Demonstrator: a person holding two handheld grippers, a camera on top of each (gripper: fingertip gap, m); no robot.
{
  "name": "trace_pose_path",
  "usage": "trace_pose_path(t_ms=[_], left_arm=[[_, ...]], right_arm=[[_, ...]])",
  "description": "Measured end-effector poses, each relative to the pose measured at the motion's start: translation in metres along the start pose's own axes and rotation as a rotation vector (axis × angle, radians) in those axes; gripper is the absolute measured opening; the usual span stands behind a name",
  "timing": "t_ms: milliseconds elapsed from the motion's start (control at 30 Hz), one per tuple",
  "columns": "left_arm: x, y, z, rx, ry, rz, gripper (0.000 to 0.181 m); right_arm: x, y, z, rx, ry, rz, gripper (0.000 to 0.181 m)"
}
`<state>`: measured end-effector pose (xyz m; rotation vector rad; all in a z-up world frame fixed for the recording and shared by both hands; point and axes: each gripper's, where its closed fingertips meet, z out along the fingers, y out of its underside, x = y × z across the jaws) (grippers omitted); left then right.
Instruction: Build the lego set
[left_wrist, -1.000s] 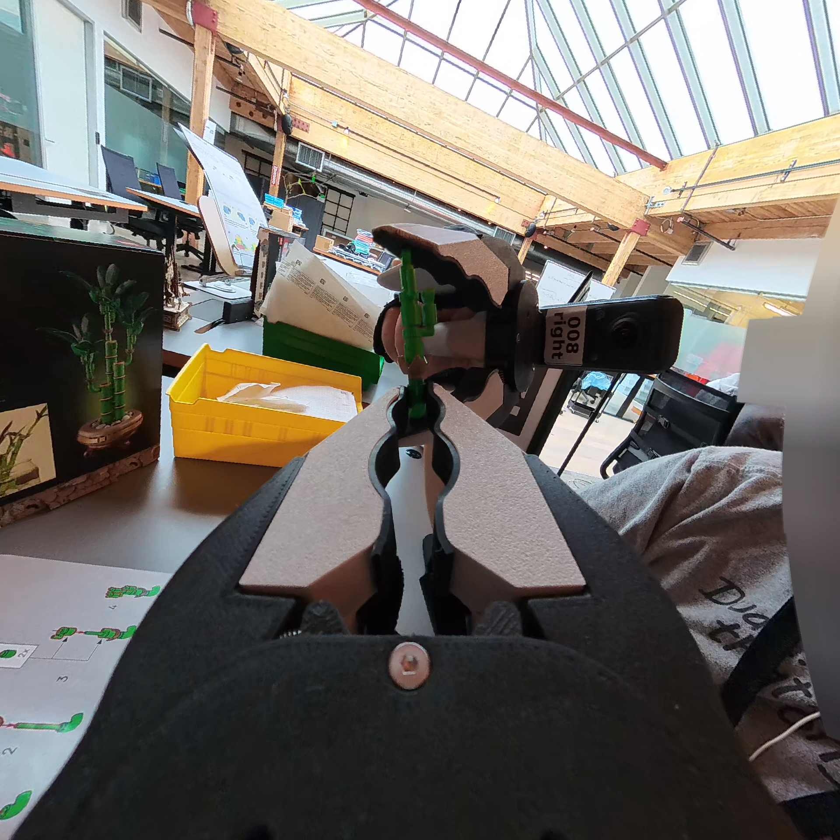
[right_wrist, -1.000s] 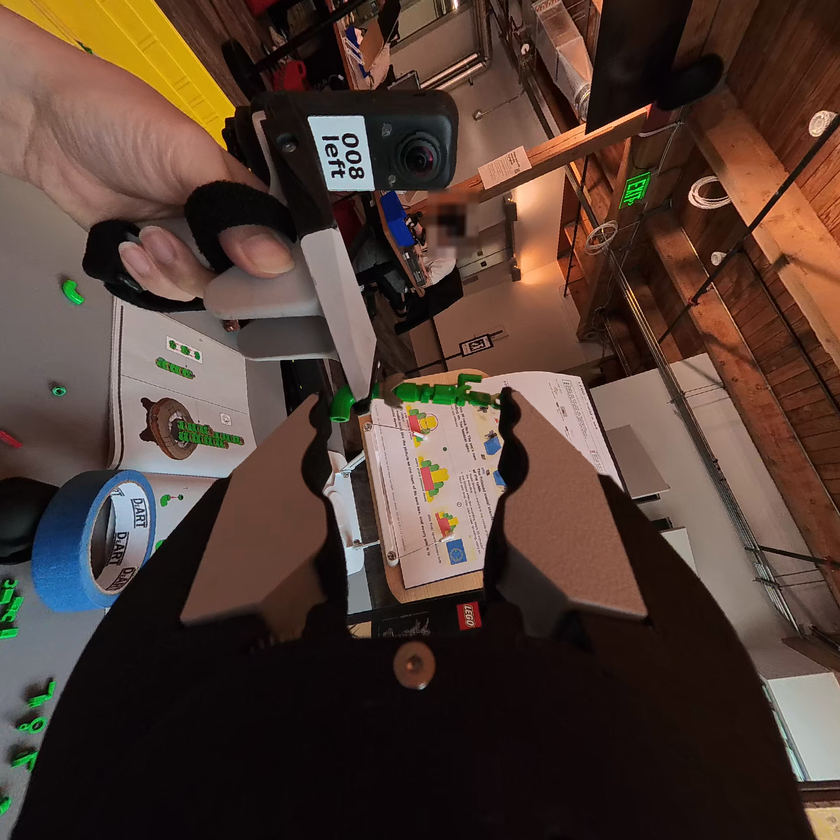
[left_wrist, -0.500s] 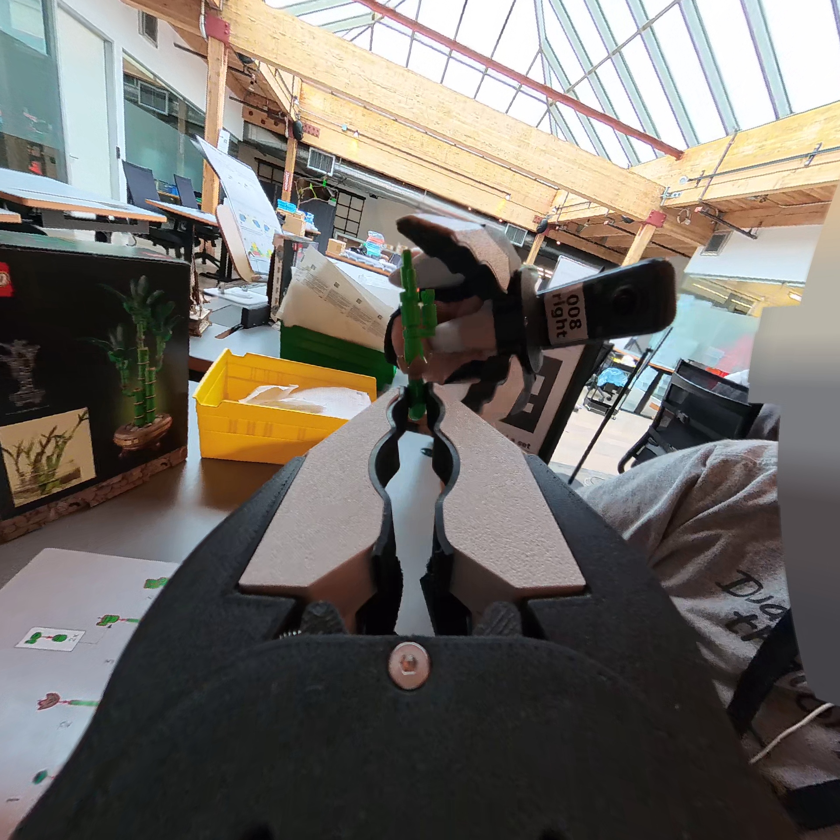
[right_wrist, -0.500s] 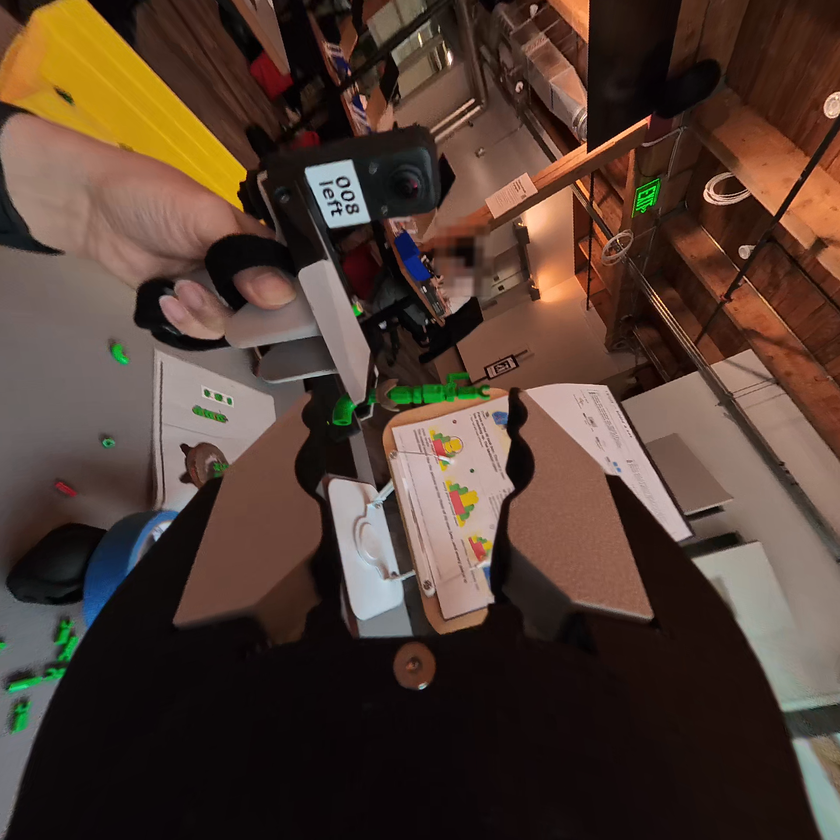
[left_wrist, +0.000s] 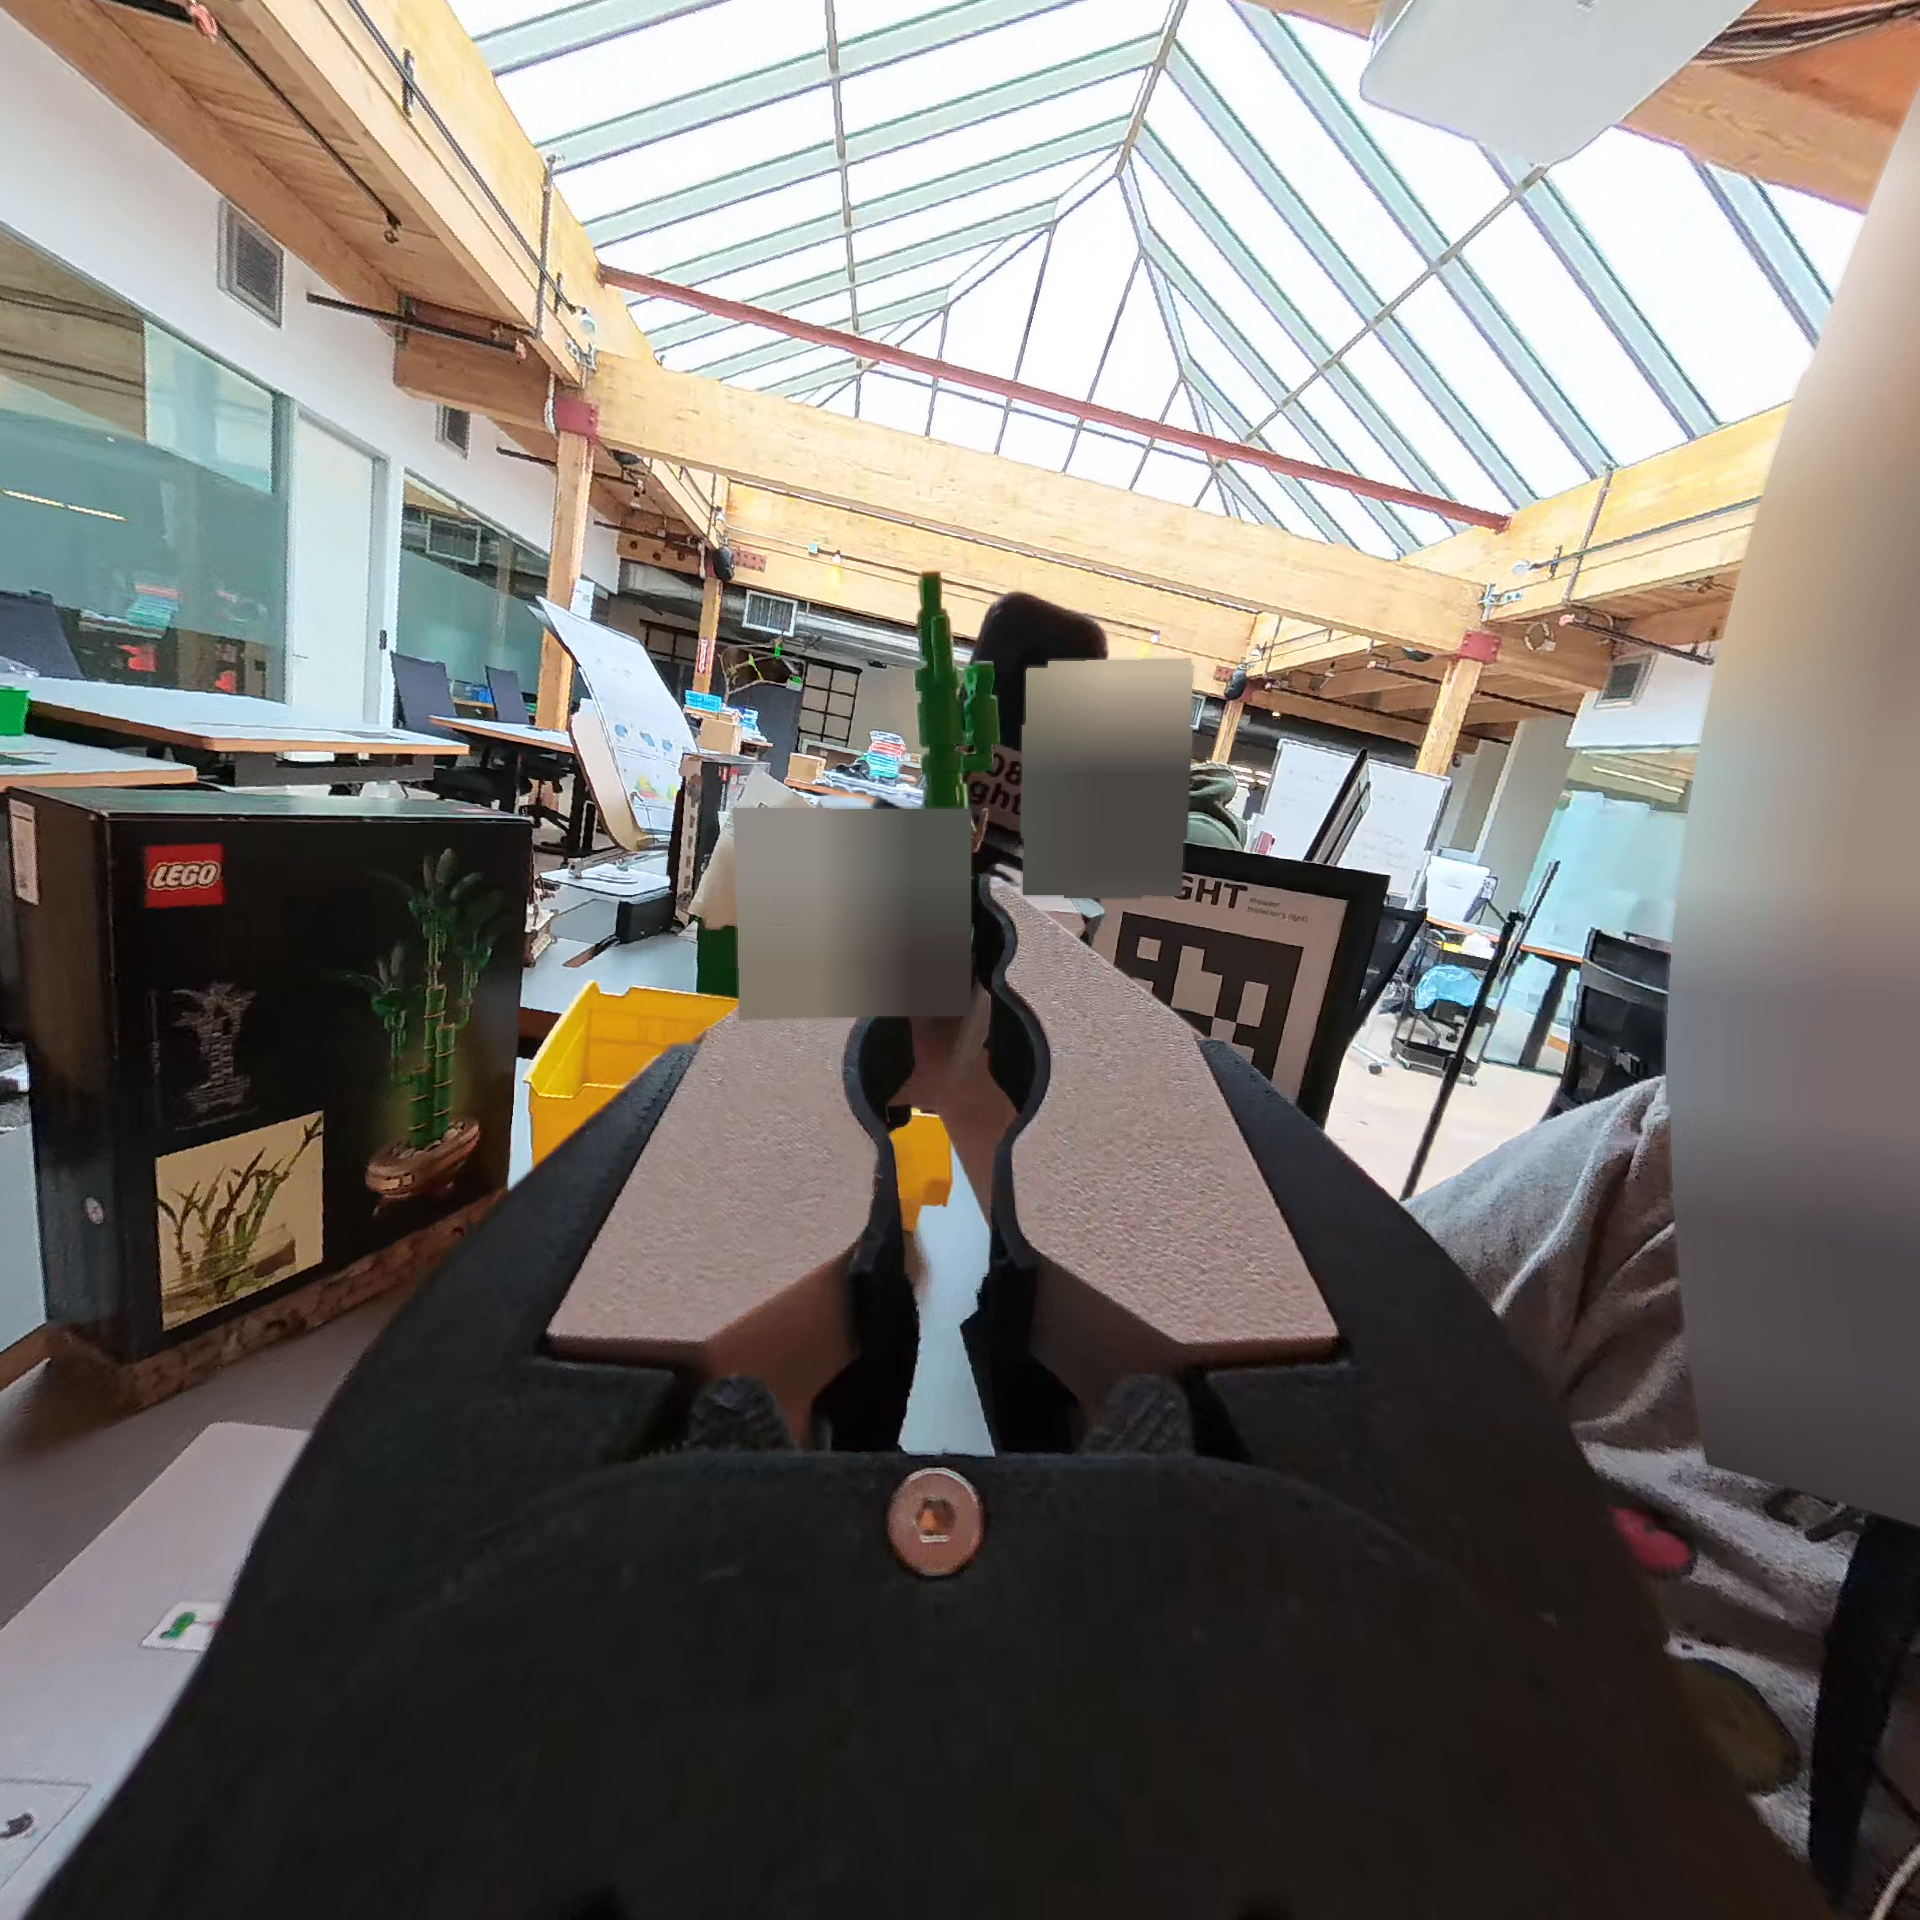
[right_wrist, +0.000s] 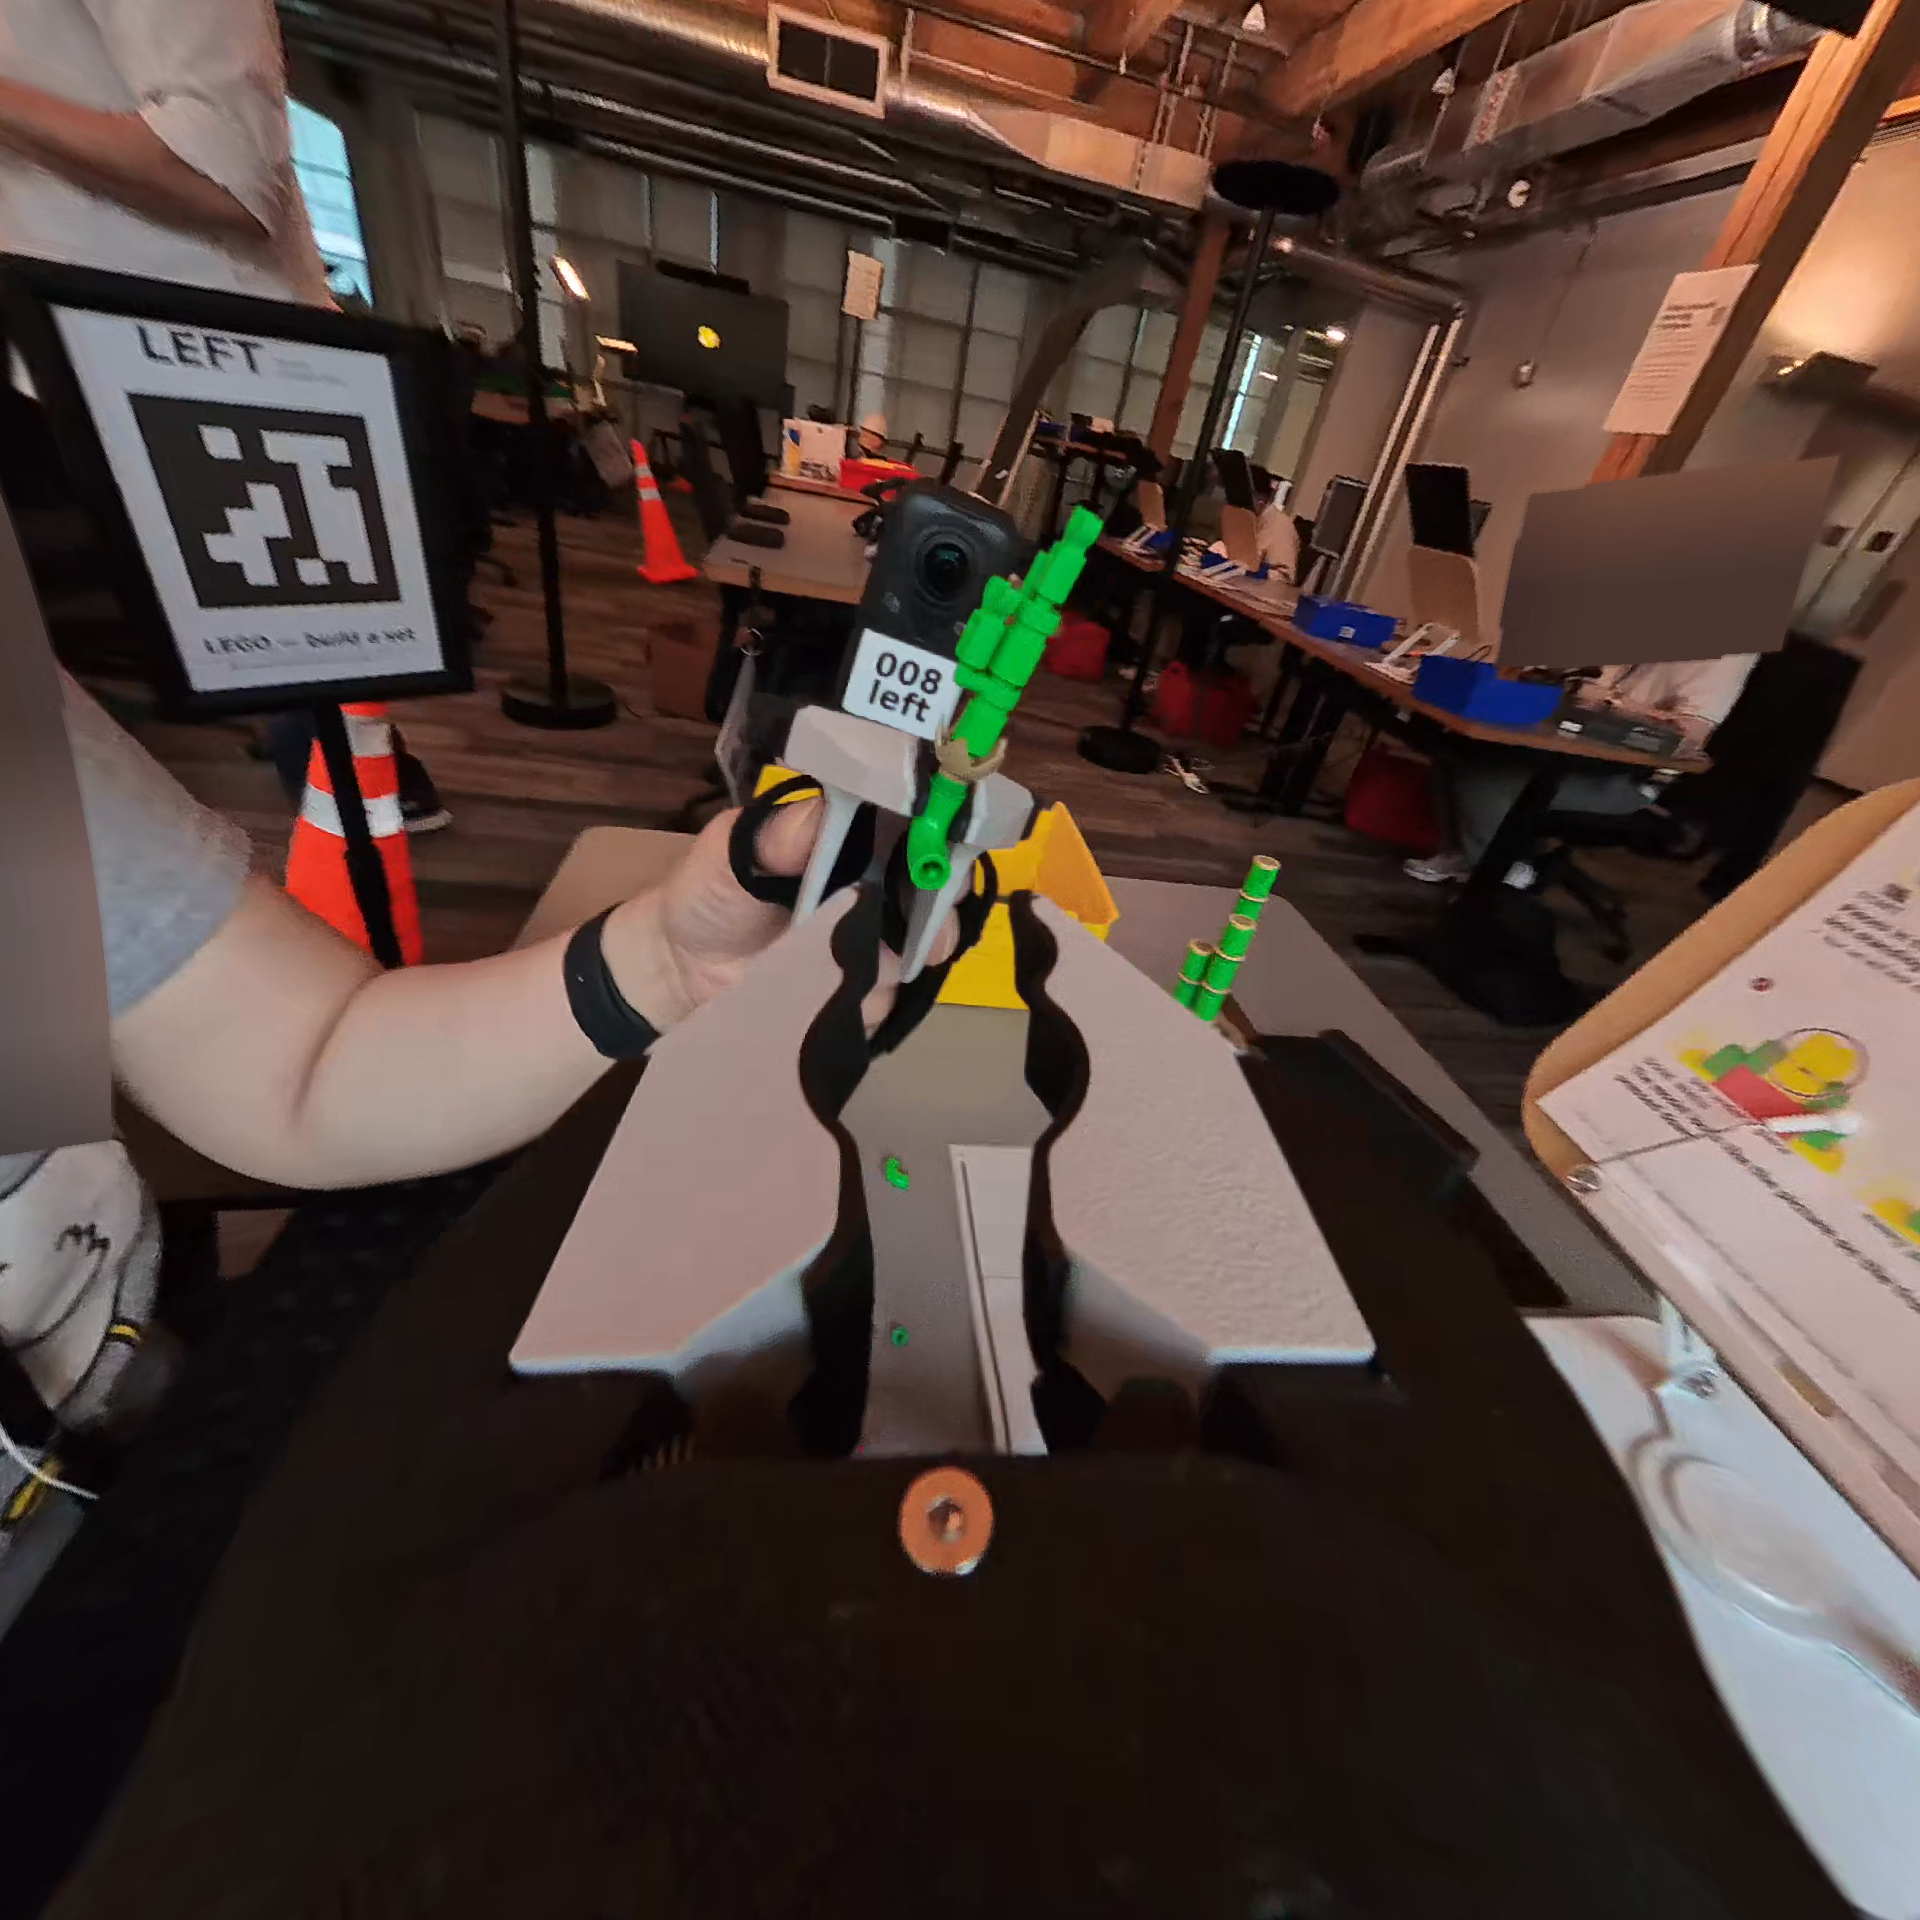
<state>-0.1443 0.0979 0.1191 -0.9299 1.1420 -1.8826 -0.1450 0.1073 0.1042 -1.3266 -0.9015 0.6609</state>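
Green bamboo stem pinched in left tongs; right tongs agape

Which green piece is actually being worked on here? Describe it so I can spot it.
In the right wrist view, find the person's hand holding the left gripper. The green stalk rises from its tips, unlike the shorter stalks standing on the table behind.

Green bamboo stalk tilts upright, its lower end clamped in the left gripper.
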Motion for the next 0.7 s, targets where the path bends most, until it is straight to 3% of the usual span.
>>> trace_pose_path(t_ms=[300, 600, 700], left_arm=[[0.0015, 0.0008, 0.0008, 0.005, 0.014, 0.019, 0.004], [0.0, 0.0042, 0.0015, -0.004, 0.021, 0.029, 0.005], [0.0012, 0.0033, 0.0006, -0.014, 0.031, 0.008, 0.024]], right_arm=[[-0.0054, -0.0056, 0.0083, 0.102, -0.131, 0.2, 0.005], [-0.0052, -0.0022, 0.0074, 0.095, -0.174, 0.263, 0.004], [-0.0071, 0.0003, 0.0071, 0.086, -0.194, 0.261, 0.004]])
